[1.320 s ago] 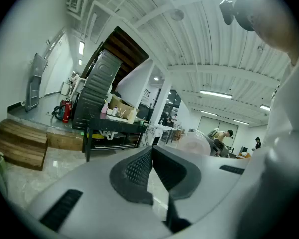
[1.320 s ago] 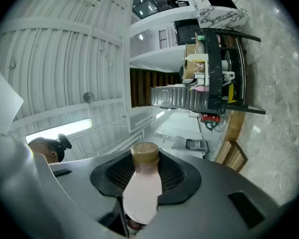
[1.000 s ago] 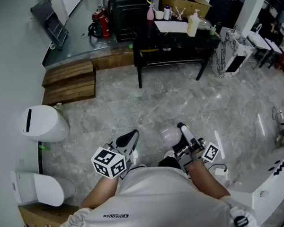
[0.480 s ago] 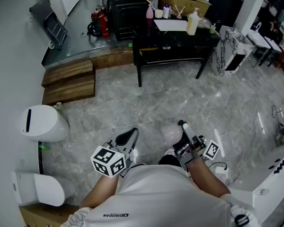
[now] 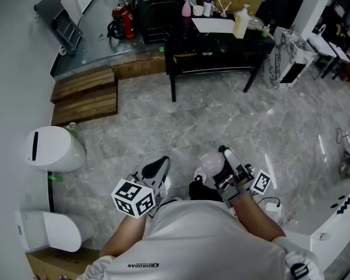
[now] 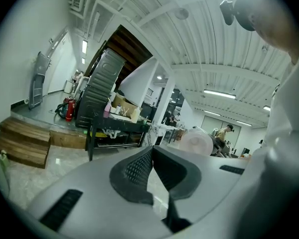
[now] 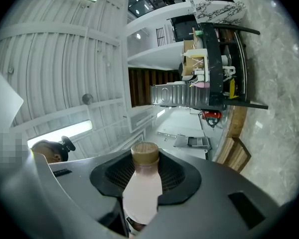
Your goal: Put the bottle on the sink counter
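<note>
My right gripper [image 5: 217, 160] is shut on a pale pink bottle [image 5: 209, 164] with a tan cap, held just in front of the person's body above the marble floor. In the right gripper view the bottle [image 7: 141, 185] lies between the dark pads [image 7: 177, 176], cap pointing away. My left gripper [image 5: 157, 170] hangs beside it to the left, a marker cube [image 5: 133, 199] on its back. Its jaws [image 6: 151, 152] are shut with nothing between them, and the bottle [image 6: 196, 141] shows beyond them. A white counter [image 5: 340, 223] runs along the lower right edge.
A white toilet [image 5: 51, 150] and another white fixture [image 5: 46, 232] stand at the left wall. Wooden steps [image 5: 84, 98] lie at the back left. A black table [image 5: 219, 42] with bottles and a cardboard box stands ahead, and a marbled white cabinet [image 5: 287, 54] is to its right.
The head view has tipped slightly, so the table sits higher in the picture. Both grippers stay almost where they were, the bottle still in the right one.
</note>
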The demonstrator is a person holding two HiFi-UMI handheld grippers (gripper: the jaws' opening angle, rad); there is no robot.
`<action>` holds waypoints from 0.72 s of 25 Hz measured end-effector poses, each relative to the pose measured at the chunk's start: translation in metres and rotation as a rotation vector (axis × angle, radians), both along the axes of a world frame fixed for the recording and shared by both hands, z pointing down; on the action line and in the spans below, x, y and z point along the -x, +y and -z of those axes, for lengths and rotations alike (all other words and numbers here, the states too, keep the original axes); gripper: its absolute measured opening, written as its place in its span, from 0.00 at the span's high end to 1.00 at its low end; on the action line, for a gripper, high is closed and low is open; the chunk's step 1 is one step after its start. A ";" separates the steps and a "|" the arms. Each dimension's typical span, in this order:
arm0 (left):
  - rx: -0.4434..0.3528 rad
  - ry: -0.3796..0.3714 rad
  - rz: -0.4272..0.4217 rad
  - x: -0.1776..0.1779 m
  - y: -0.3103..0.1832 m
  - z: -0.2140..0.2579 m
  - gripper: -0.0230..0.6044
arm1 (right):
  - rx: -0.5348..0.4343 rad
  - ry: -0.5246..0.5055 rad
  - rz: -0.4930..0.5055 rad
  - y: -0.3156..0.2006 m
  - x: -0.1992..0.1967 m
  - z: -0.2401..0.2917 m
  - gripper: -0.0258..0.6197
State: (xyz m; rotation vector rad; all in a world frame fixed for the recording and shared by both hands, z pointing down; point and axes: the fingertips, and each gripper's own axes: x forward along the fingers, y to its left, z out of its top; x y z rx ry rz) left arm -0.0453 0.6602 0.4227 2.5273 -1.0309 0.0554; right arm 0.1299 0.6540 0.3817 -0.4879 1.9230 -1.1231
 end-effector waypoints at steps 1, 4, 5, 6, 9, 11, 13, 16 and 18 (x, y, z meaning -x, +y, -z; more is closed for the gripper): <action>0.003 0.000 0.004 0.000 -0.004 -0.002 0.94 | 0.006 0.002 0.001 -0.005 0.000 -0.002 0.71; 0.014 -0.002 0.008 -0.001 -0.016 -0.009 0.94 | 0.036 0.005 -0.005 -0.021 -0.002 -0.012 0.71; 0.021 -0.004 0.007 -0.003 -0.020 -0.012 0.94 | 0.043 0.006 -0.006 -0.026 -0.003 -0.014 0.71; 0.028 -0.007 0.006 -0.005 -0.024 -0.015 0.94 | 0.048 0.006 -0.007 -0.032 -0.005 -0.017 0.71; 0.041 -0.017 0.005 -0.011 -0.041 -0.022 0.94 | 0.052 -0.002 -0.003 -0.051 -0.008 -0.019 0.71; 0.043 -0.023 0.006 -0.015 -0.057 -0.023 0.94 | 0.050 -0.008 0.001 -0.067 -0.012 -0.020 0.71; 0.044 -0.033 0.005 -0.020 -0.078 -0.022 0.94 | 0.047 -0.012 0.002 -0.087 -0.017 -0.018 0.71; 0.040 -0.046 0.003 -0.029 -0.109 -0.021 0.94 | 0.041 -0.017 -0.004 -0.119 -0.028 -0.017 0.71; 0.032 -0.052 0.001 -0.035 -0.127 -0.021 0.94 | 0.035 -0.022 -0.008 -0.137 -0.035 -0.019 0.71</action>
